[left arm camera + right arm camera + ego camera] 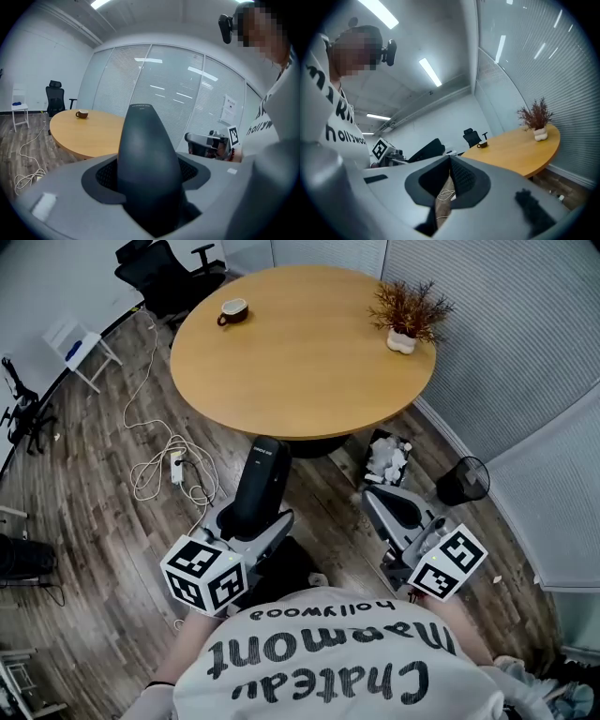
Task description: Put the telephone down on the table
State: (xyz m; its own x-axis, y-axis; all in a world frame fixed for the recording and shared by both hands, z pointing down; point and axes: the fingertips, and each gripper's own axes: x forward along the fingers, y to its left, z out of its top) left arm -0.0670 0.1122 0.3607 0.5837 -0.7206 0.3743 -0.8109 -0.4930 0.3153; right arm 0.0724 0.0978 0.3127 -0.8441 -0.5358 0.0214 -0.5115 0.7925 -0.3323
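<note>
The telephone (263, 482) is a black, rounded handset, pointing up and away from me toward the round wooden table (300, 362). My left gripper (249, 521) is shut on its lower part. In the left gripper view the telephone (147, 159) fills the space between the jaws of that gripper (147, 187), with the table (89, 133) beyond it. My right gripper (384, 507) hovers over the floor to the right, shut with nothing in it. In the right gripper view the jaws of this gripper (450, 161) meet at the tips.
On the table stand a brown cup (233, 311) at the far left and a potted dry plant (408, 317) at the far right. Two waste bins (461, 480) sit by the table's foot. A white cable with a power strip (174, 466) lies on the floor. A black office chair (169, 273) stands behind.
</note>
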